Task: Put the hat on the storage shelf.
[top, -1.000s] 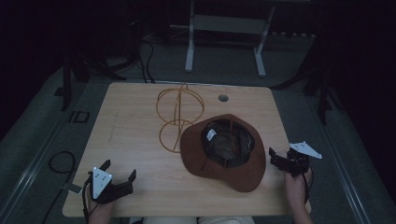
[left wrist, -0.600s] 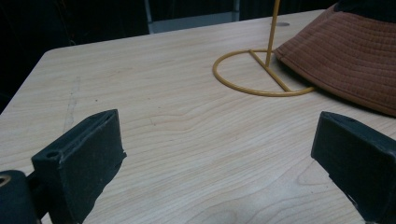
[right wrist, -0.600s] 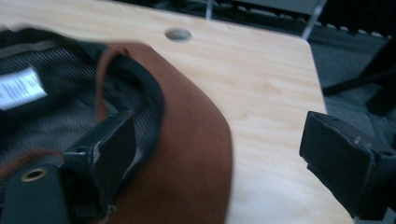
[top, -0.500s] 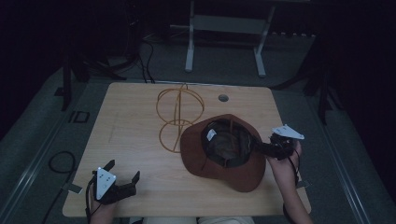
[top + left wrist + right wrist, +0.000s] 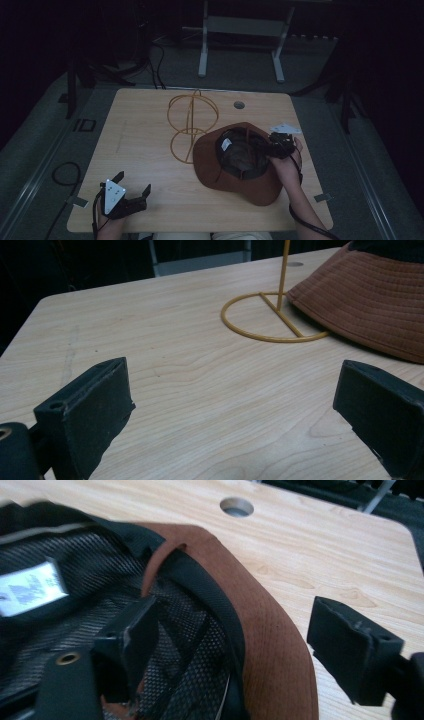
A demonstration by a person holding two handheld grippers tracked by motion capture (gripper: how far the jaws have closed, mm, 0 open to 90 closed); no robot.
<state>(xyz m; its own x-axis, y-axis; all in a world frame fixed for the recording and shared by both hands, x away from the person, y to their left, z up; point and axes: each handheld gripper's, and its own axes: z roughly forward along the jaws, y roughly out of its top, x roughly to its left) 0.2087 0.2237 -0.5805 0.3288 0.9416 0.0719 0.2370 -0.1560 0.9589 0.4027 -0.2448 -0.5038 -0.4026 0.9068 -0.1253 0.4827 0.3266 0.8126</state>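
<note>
right claw (image 5: pixel 267 146) moved over hat (image 5: pixel 235 172) brim, jaws apart

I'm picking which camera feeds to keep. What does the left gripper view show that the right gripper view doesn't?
Left gripper view alone: the yellow wire stand, its base ring and upright post, with the hat's stitched outer brim beside it. Right gripper view alone: the hat's black mesh lining, its white label, and the table's round hole. Both share the brown hat and the wooden table, each between open fingers.
</note>
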